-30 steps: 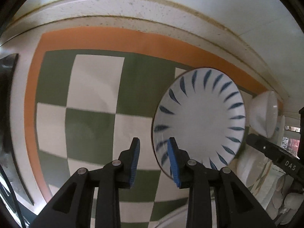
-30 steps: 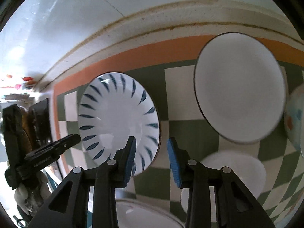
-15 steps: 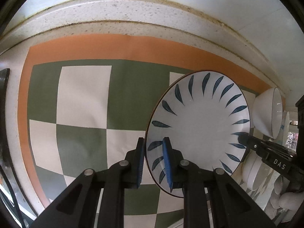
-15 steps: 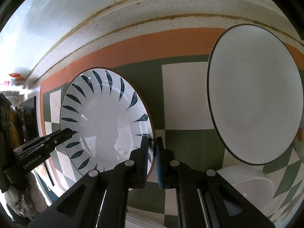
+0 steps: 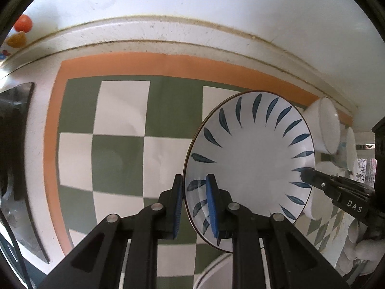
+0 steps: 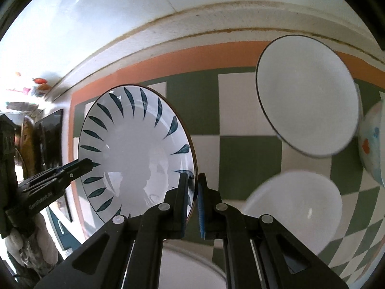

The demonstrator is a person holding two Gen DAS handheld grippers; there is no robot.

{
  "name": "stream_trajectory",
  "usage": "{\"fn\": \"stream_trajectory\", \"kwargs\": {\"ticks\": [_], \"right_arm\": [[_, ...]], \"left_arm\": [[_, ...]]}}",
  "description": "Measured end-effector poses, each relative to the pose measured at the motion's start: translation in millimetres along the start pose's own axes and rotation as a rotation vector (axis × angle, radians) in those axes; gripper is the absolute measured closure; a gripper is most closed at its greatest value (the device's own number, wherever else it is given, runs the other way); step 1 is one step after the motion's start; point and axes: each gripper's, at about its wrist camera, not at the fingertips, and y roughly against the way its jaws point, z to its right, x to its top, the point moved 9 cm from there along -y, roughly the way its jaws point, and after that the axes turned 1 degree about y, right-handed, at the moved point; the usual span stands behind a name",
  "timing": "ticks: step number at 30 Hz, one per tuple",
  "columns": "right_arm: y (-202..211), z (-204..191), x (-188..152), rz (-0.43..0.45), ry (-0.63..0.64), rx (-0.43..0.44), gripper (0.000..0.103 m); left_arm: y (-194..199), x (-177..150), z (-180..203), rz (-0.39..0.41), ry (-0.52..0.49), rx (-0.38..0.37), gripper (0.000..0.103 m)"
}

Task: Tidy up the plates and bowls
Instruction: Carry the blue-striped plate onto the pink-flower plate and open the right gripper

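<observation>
A white plate with blue leaf marks [image 5: 252,159] hangs above the checked green and white mat [image 5: 120,149], held from both sides. My left gripper [image 5: 195,197] is shut on its left rim; in the right wrist view it reaches in from the left [image 6: 83,165]. My right gripper [image 6: 192,192] is shut on the opposite rim of the blue-leaf plate [image 6: 134,151]; its fingertips [image 5: 310,178] show at the right edge of the left wrist view.
A white plate with a dark rim [image 6: 308,96] lies on the mat at the back right, a white bowl [image 6: 293,207] nearer, and a patterned bowl [image 6: 373,144] at the far right. White bowls [image 5: 327,125] sit by the wall. Another white dish [image 6: 190,267] lies below the grippers.
Both grippers closed on the blue-leaf plate's opposite rims, and the plate has come up off the mat, looming larger in both views.
</observation>
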Motion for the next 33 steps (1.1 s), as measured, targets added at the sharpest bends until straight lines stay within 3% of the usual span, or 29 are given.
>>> {"fn": "stream_trajectory", "kwargs": {"ticks": [13,24,33], "right_arm": [[41,-15,-85,0.026,0.029,0.050,0.094],[31,13,-167,-0.030,0.019,0.058,0.094],[10,33,-211,-0.078,0.007,0.054,0.094]], "left_arm": [[45,-69,14,0.049,-0.012,-0.020,0.087],[20,-145,21,-0.017,-0.018,-0.011,0.087],[-4,-181,25,-0.067,-0.030,0.021,0.087]]}}
